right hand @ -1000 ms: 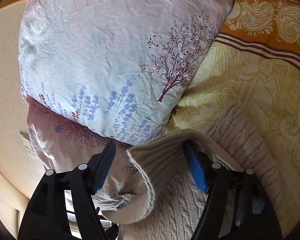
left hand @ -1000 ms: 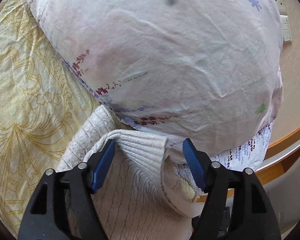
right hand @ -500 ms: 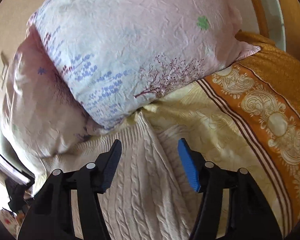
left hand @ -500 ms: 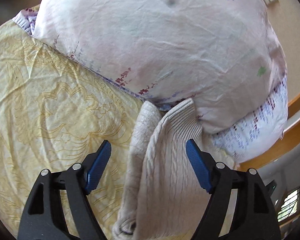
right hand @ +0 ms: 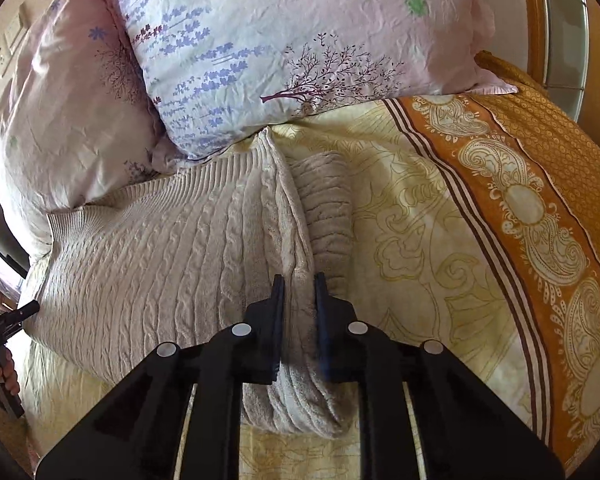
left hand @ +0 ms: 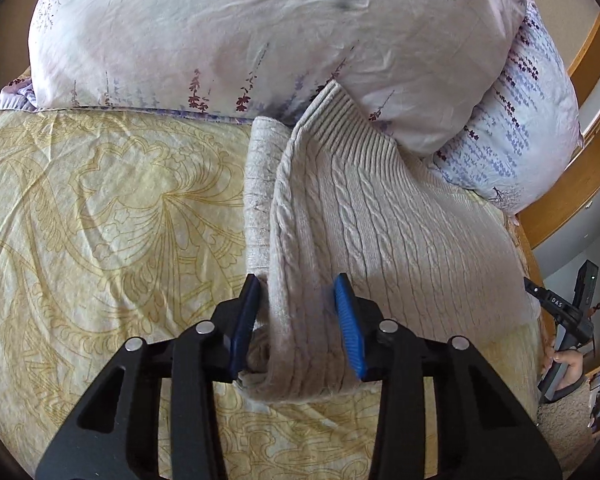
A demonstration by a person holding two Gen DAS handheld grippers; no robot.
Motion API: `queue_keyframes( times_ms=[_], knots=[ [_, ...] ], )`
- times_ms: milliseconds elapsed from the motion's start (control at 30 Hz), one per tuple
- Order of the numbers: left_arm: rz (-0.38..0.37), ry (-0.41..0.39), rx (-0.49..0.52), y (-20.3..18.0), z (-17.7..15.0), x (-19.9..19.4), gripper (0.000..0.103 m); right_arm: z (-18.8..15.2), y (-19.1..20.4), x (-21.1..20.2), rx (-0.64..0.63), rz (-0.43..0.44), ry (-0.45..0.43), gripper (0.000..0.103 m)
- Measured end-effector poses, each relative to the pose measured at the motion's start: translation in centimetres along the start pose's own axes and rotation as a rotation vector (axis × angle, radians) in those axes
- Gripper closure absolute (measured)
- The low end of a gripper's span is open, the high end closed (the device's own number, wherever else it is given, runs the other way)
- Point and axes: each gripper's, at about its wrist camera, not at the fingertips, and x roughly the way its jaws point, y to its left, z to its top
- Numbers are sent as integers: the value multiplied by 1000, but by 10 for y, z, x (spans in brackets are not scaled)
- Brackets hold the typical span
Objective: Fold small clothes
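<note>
Sweater: beige cable-knit, lying on your yellow patterned bedspread, its ribbed hem pushed against the pillows. One side is already doubled over, with a sleeve showing beneath the fold.

Left gripper: part spread, straddling the folded edge; you cannot tell whether it truly bites.

Right gripper: pressed nearly together, pinching a ridge of the same sweater.

Progress, by estimate: first lengthwise fold in hand. Left for you: the other side, then halving it. Orange border lies beyond.
</note>
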Motion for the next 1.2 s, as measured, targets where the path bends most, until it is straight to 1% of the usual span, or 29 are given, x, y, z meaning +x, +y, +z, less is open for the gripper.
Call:
queue_keyframes(
  times_ms=[67, 133, 200, 300, 367, 433, 467, 500, 533, 567, 600, 633, 700, 900, 1000, 1067, 1133, 1167, 1200],
  knots=[
    [6, -1, 8, -3, 0, 1, 71, -2, 0, -7, 11, 6, -16, 91],
    [-2, 0, -6, -1, 0, 0, 80, -8, 0, -15, 26, 20, -27, 92],
    [-19, 5, -21, 5, 0, -2, 83, -14, -2, -22, 40, 17, -27, 92],
    [-23, 9, -22, 7, 0, -2, 84, -25, -8, -24, 77, -6, -9, 92],
    [-19, 7, -13, 6, 0, -1, 84, -25, -7, -21, 62, -27, -8, 91],
    [-15, 0, -11, 4, -1, -3, 77, -21, -3, -20, 53, -43, -3, 90],
    [-17, -12, -18, 4, -1, -7, 75, -18, -3, -22, 66, -35, -7, 85],
    [-22, -28, -29, 6, -1, -12, 65, -16, -4, -26, 83, -32, -19, 81],
    [-32, -50, -46, 10, 0, -18, 52, -14, -4, -30, 94, -32, -41, 68],
    [-40, -75, -67, 14, 1, -23, 46, -12, -1, -34, 93, -27, -69, 58],
    [-45, -90, -88, 17, 4, -26, 42, -11, 4, -37, 83, -15, -93, 56],
    [-57, -89, -107, 19, 7, -27, 42, -9, 12, -38, 63, 1, -109, 56],
    [-84, -70, -145, 23, 13, -22, 42, -6, 34, -36, -1, 29, -114, 56],
    [-121, 3, -194, 23, 24, 6, 42, 0, 124, -1, -223, 83, -44, 56],
    [-122, 3, -209, 24, 28, 12, 42, -4, 159, 21, -320, 56, -37, 55],
    [-122, 5, -210, 23, 31, 14, 42, -7, 175, 33, -374, 16, -36, 53],
    [-124, 7, -205, 23, 33, 16, 42, -9, 185, 45, -417, -28, -32, 42],
    [-121, 8, -198, 22, 34, 17, 42, -10, 187, 50, -426, -50, -24, 39],
    [-118, 9, -189, 21, 36, 18, 42, -12, 188, 55, -426, -66, -15, 38]
  ],
)
